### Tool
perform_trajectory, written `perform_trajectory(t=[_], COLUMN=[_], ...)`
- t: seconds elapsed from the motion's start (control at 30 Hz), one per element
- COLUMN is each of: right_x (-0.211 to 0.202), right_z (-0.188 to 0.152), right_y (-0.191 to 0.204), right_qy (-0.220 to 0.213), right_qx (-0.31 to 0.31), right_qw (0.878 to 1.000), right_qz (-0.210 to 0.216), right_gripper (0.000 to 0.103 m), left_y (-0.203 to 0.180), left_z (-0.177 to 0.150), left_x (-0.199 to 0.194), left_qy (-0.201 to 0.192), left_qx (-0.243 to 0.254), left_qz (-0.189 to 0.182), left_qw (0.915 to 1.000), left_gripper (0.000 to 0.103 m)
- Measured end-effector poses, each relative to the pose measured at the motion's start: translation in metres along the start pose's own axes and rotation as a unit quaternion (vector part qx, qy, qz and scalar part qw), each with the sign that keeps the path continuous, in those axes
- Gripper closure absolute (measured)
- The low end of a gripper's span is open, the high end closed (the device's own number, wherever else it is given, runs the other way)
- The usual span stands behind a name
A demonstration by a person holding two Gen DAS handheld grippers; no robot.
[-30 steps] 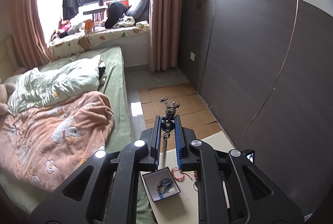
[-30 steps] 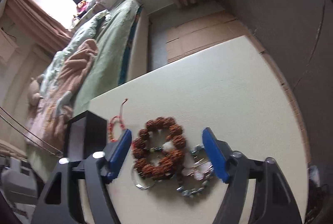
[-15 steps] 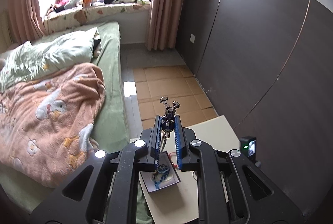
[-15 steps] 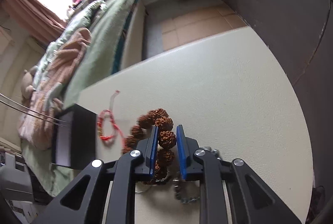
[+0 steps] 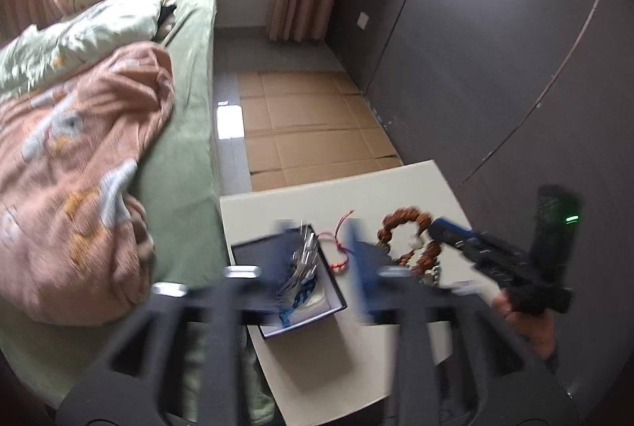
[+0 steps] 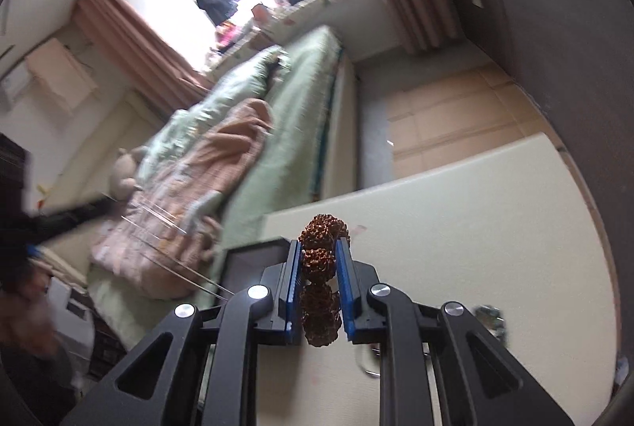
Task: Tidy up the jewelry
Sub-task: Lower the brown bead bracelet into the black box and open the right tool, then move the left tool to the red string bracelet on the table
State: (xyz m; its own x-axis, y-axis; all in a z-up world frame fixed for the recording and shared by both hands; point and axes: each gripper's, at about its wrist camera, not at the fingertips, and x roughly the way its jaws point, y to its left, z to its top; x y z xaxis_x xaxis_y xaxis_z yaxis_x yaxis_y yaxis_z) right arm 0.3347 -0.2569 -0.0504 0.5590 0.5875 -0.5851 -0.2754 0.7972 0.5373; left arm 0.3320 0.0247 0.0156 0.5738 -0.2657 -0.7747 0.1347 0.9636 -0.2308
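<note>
Right claw (image 6: 317,281) was clamped on the brown seed-bead bracelet (image 6: 319,291), lifted just above the counter (image 6: 495,228); a loose pinch on one knobbly bead could let it roll free. Left claw (image 5: 317,259), blurred, stood wide open over the open dark jewelry box (image 5: 253,259), which held a silver chain (image 5: 303,267) and something blue. A red cord bracelet (image 5: 340,247) lay beside the box.

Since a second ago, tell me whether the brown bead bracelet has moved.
Yes. The brown bead bracelet has left the white table where it lay and now hangs raised above it, clamped in the right tool.
</note>
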Motion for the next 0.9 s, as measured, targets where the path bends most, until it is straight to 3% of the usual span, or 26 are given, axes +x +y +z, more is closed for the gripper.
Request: perform_trajectory(t=[0.03,0.17,0.6,0.67,0.73,0.9], right_x=[-0.001,-0.002,0.053,0.062,0.061,0.042], right_z=[0.002,0.002,-0.013,-0.015,-0.017,-0.019], right_y=[0.006,0.027,0.075,0.08,0.082,0.07], right_qy=[-0.007,-0.015,0.027,0.036,0.029,0.017], right_qx=[-0.005,-0.019,-0.049,-0.056,-0.054,-0.052], right_qw=[1.0,0.999,0.997,0.996,0.997,0.998], right_qz=[0.011,0.035,0.049,0.052,0.046,0.029], right_gripper=[0.086,0.086,0.084,0.079,0.032,0.033], left_y=[0.004,0.024,0.091,0.093,0.092,0.08], left_z=[-0.007,-0.026,-0.093,-0.095,-0.095,-0.095], left_x=[0.003,0.0,-0.048,-0.051,-0.051,-0.046], left_qy=[-0.008,-0.029,-0.079,-0.079,-0.082,-0.081], left_qx=[-0.003,-0.03,-0.088,-0.09,-0.095,-0.089], left_qz=[0.005,0.002,0.069,0.07,0.063,0.058], left_qw=[0.9999,0.9991,0.9906,0.9904,0.9902,0.991], left_gripper=[0.026,0.025,0.008,0.007,0.005,0.005])
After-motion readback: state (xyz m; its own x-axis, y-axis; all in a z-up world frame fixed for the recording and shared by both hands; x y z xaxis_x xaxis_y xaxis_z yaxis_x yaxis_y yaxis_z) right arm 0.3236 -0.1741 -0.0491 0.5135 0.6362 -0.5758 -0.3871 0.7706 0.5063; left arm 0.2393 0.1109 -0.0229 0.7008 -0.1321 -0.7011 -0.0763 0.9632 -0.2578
